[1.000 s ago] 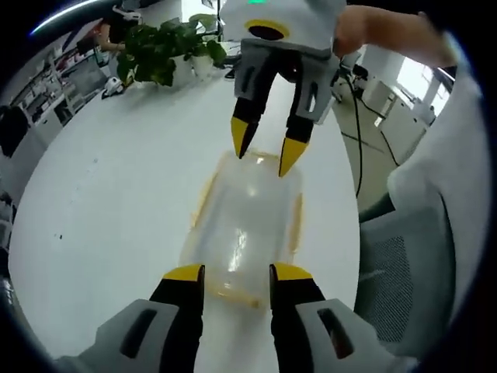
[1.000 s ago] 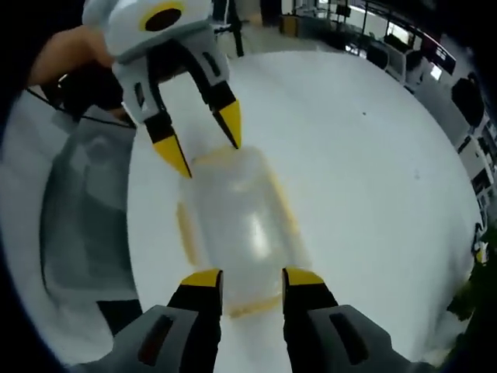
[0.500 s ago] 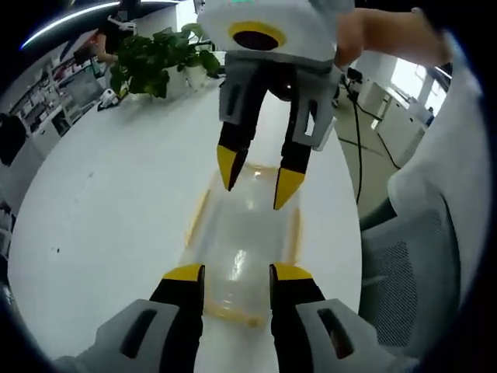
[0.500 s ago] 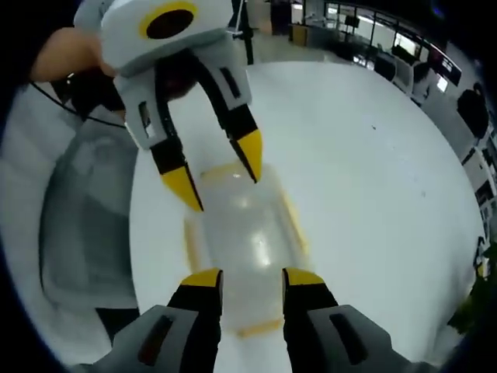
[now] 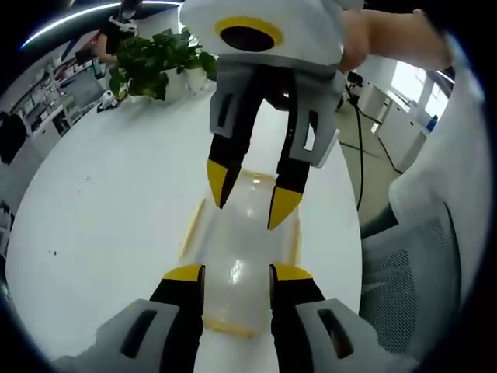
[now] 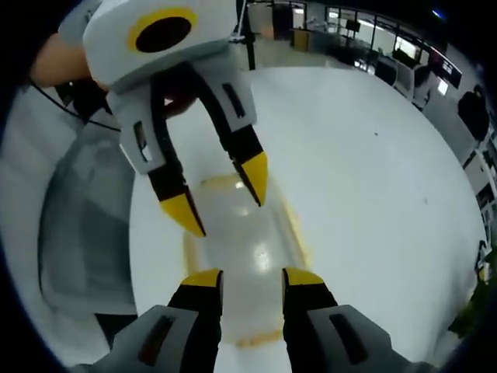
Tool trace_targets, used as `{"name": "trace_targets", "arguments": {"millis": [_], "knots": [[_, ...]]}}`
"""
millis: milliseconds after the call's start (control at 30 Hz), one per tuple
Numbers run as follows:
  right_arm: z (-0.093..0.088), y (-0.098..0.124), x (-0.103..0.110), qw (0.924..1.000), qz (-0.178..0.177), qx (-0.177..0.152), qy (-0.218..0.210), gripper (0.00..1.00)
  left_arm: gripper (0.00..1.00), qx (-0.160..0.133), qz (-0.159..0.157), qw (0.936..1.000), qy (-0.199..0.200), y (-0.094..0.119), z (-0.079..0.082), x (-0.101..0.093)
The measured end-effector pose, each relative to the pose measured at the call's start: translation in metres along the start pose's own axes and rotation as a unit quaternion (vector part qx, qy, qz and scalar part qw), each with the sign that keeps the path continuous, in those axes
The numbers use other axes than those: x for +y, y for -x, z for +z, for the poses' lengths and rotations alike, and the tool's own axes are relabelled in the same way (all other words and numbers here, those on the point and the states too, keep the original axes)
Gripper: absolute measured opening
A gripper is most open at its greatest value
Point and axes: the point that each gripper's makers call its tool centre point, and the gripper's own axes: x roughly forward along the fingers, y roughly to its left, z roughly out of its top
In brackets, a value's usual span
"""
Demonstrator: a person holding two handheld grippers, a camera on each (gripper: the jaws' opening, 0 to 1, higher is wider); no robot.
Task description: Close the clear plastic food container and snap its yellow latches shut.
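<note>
Directly ahead of both tools, the clear plastic food container (image 5: 241, 256) lay flat on the white tabletop (image 5: 101, 217), close to the long edge where a grey mesh chair (image 5: 404, 287) stood. Its lid looked to be down on it, and yellow latches (image 5: 189, 225) ran along the long sides and across the short ends — whether any of them had been snapped home could not be told.

From the left gripper view, the left gripper (image 5: 238, 273) rose at the bottom with its yellow-tipped jaws spread apart and nothing between them, the tips over the container's near short end. Facing it, the right gripper (image 5: 252, 190) reached in from the top, a hand (image 5: 380, 39) behind it, its jaws also parted and hanging over the far half of the lid; contact with the lid could not be made out.

From the right gripper view the same meeting showed in reverse — the right gripper (image 6: 252, 278) at the bottom with jaws apart over its own end of the container (image 6: 241, 256), the left gripper (image 6: 221, 194) coming from above, fingers spread. A yellow latch (image 6: 256, 339) lay across the near end there.

A potted plant (image 5: 159, 54) stood near the tabletop's far edge.
</note>
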Motion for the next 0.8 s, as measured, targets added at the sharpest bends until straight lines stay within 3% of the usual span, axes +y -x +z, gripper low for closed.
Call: {"name": "trace_targets", "arguments": {"millis": [800], "knots": [[0.008, -0.006, -0.014, 0.9999, -0.006, -0.013, -0.004, 0.28, 0.33, -0.01, -0.004, 0.9997, 0.022, -0.007, 0.003, -0.015]]}}
